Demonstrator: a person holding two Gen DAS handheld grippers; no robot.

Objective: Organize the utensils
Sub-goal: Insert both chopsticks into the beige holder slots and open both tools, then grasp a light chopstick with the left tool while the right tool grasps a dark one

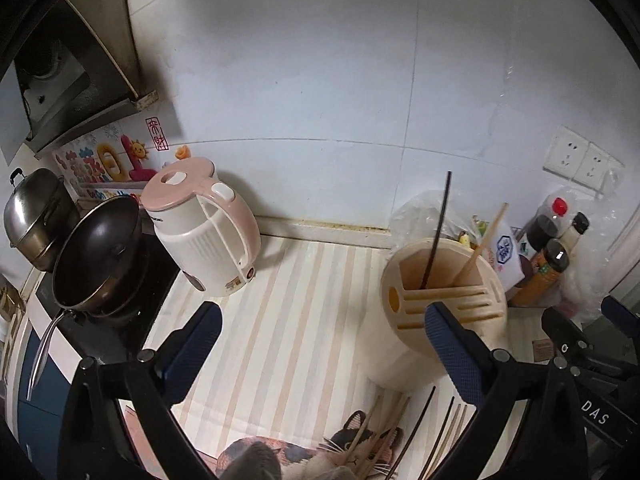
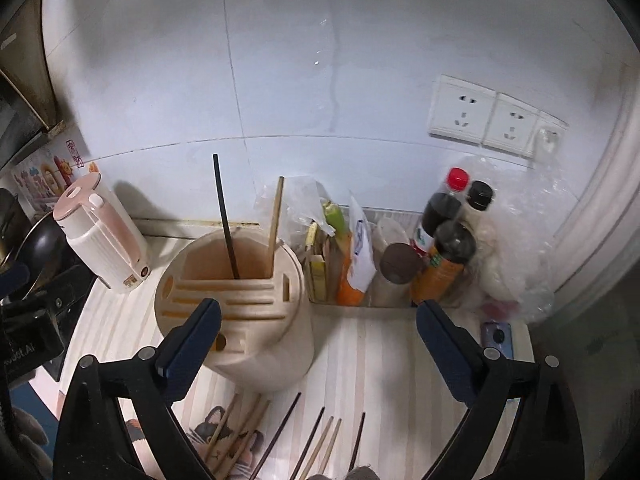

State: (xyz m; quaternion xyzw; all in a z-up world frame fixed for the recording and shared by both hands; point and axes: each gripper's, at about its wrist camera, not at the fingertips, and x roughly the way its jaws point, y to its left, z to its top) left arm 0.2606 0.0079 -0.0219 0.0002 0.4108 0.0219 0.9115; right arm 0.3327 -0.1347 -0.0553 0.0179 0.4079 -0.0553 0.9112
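Black-framed left gripper [image 1: 322, 348] and right gripper [image 2: 318, 342], blue textured pads (silver screws at pivots)

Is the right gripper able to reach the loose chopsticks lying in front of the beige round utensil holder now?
Probably yes: the right gripper is open and empty, and the loose chopsticks lie uncovered just below it, before the beige round utensil holder.

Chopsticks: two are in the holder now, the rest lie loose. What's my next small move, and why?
Probably lower the right gripper, open and empty, onto a loose chopstick on the counter below it. The holder has only a black chopstick and a wooden one standing in it.
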